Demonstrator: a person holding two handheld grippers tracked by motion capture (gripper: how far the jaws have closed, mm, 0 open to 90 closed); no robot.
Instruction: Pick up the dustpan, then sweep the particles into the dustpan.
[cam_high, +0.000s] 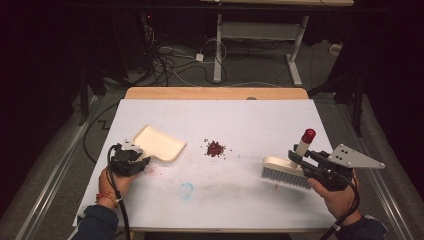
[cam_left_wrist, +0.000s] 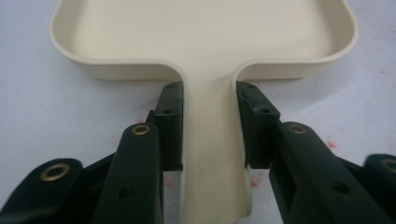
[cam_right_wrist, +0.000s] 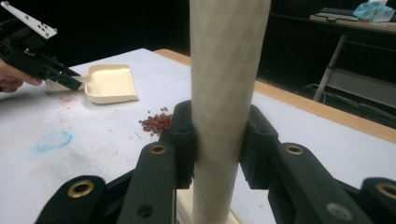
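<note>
Left gripper (cam_high: 142, 161) clamped, right gripper (cam_high: 295, 156) seemingly clamped

dustpans: 1 (cam_high: 159, 143); brushes: 1 (cam_high: 286, 170); crumb piles: 1 (cam_high: 215, 148); claws: 2

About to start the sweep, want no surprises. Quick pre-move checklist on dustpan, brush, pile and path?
1. Left gripper clamped on the dustpan handle: ok, pads press both sides of the handle in the left gripper view.
2. Right gripper clamped on the brush handle: ok, jaws squeeze the cream shaft.
3. Dustpan flat on the table: ok, it appears to lie flat on the white surface.
4. Dustpan open lip turned toward the red crumb pile: ok, the pile lies just off its right side, apart from it.
5. Pile between pan and brush: ok.
6. Brush bristles down and touching the table: cannot tell; they point down, contact unclear.
</note>
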